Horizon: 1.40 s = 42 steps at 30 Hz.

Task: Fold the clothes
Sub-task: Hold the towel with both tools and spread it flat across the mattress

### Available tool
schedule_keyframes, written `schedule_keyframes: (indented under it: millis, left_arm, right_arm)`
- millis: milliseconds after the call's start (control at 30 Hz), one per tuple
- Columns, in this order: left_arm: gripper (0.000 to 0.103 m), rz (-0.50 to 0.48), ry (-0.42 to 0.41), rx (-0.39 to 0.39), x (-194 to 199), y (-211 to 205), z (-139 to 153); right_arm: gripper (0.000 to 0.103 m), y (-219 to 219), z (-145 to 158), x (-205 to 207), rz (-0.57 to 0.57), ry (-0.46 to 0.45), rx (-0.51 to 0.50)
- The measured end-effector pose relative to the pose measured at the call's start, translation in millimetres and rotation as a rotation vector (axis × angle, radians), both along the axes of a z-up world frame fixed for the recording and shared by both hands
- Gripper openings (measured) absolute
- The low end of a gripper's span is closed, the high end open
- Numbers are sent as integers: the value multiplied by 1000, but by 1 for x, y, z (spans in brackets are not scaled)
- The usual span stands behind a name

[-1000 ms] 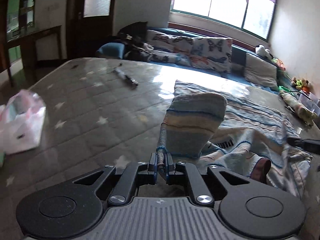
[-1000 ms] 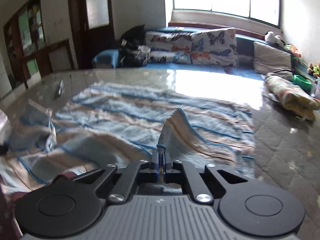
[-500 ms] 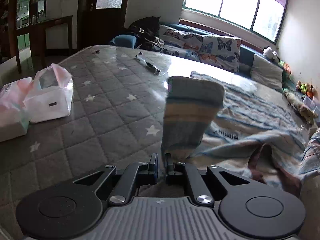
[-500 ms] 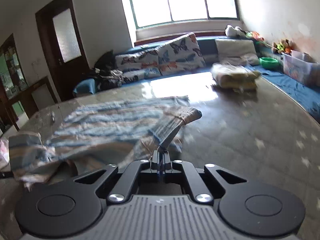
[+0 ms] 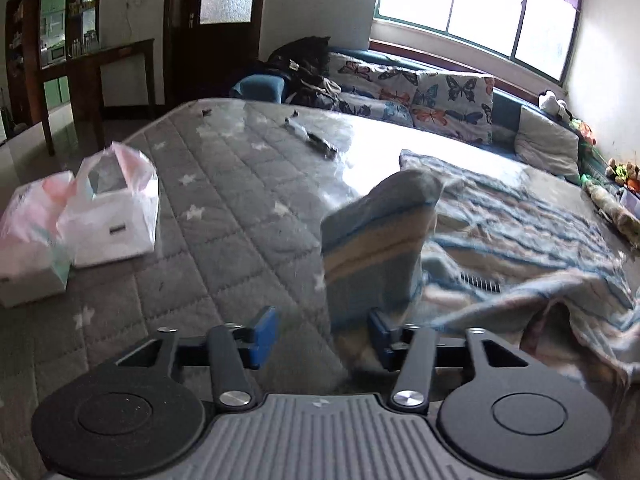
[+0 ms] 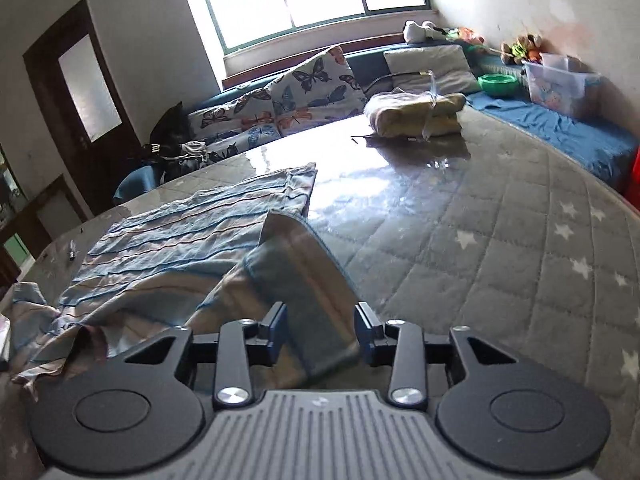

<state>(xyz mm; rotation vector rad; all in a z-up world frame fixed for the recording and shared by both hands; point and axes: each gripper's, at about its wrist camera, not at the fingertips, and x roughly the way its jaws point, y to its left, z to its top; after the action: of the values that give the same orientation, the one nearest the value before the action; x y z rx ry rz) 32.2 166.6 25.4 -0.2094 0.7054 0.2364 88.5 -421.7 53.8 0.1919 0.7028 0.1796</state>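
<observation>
A blue and beige striped garment (image 5: 520,232) lies spread on the grey quilted bed (image 5: 240,208); it also shows in the right wrist view (image 6: 180,248). My left gripper (image 5: 322,334) is open, and a raised striped sleeve (image 5: 376,240) stands just ahead of it, against the right finger. My right gripper (image 6: 320,330) is open, with the other striped sleeve (image 6: 304,280) lying loose between its fingers.
Two white plastic bags (image 5: 80,216) sit at the bed's left edge. A dark pen-like object (image 5: 316,142) lies far on the bed. A folded yellowish bundle (image 6: 416,114) lies at the far right. Butterfly cushions (image 5: 420,92) line a blue sofa behind.
Both grippers have opened and let go of the sleeves they pinched. The sleeves have dropped lower toward the bed. The right gripper has swung to face right.
</observation>
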Motion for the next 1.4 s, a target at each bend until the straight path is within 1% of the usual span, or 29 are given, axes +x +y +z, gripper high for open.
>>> schedule_keyframes:
  millis: [133,233,333,400,433,467,500,533,567,600,633,700,800,833,900,933,967,1000,1033,1067,1100,1133,1167,1200,1233,1267,1333,1400]
  left_arm:
    - [61,26,-14,13,16,8,4]
    - [62,46,-11,16,28,16,5]
    - [62,84,-17,39,39,24,4]
    - [63,116,-20,56,45,31,3]
    - [65,121,-17,57,48,35,2]
    - [69,115,-14,60,51,38,0]
    - [72,109,-12,63,54,41,-2]
    - [74,100,-8,67,57,42,-5]
    - [76,86,-2,71,59,43,-7]
    - [76,67,3,66,61,43,-10]
    - [76,39,6,48,61,43,-12]
    - [76,5,9,32,61,40,-14]
    - [74,-31,7,29,57,34,-17]
    - [72,-35,14,35,57,32,-19]
    - [68,-39,27,50,57,30,-23]
    - [64,-42,32,54,57,29,-24]
    - [57,-44,35,59,56,27,-26]
    - [56,-45,35,65,56,26,-27]
    - [54,-49,35,72,55,25,-27]
    - [49,-56,34,80,54,24,-28]
    - [46,-63,32,85,54,23,-28]
    - [40,-70,30,86,53,22,-28]
    - [31,-78,28,88,52,22,-28]
    - [27,-84,25,90,51,21,-28]
    - [18,-90,23,90,50,20,-28]
    - [14,-92,21,96,49,19,-28]
    - [8,-86,18,117,46,16,-28]
    - [5,-67,17,130,42,15,-27]
  right_arm:
    - [46,4,-11,16,-2,17,-68]
    - [47,3,-20,23,6,42,-64]
    - [46,7,-21,17,36,35,-68]
    - [39,10,-22,13,62,36,-64]
    - [31,12,-22,12,75,36,-62]
    - [25,13,-22,10,88,36,-60]
    - [23,14,-22,9,100,39,-51]
    - [16,15,-21,8,106,40,-46]
    - [14,16,-21,7,112,41,-42]
    - [14,16,-21,7,115,41,-31]
    - [13,16,-20,6,114,40,-27]
    - [12,14,-17,4,88,26,-19]
    - [13,8,-13,4,57,22,-10]
    - [16,6,-11,4,51,19,-14]
    - [16,5,-9,5,42,12,-17]
    - [20,4,-7,5,40,6,-15]
    - [26,4,-6,5,38,1,-13]
    - [29,4,-5,5,36,-4,-7]
    - [35,5,-4,4,38,-7,0]
    - [36,7,-5,4,45,-5,4]
    - [37,8,-6,4,53,-2,7]
    - [39,10,-6,4,62,1,10]
    - [42,12,-8,4,68,5,8]
    - [43,13,-9,4,74,10,5]
    - [43,16,-13,5,79,21,-3]
    - [44,17,-15,5,81,27,-7]
    - [44,19,-19,4,84,35,-19]
    - [44,22,-20,3,88,32,-40]
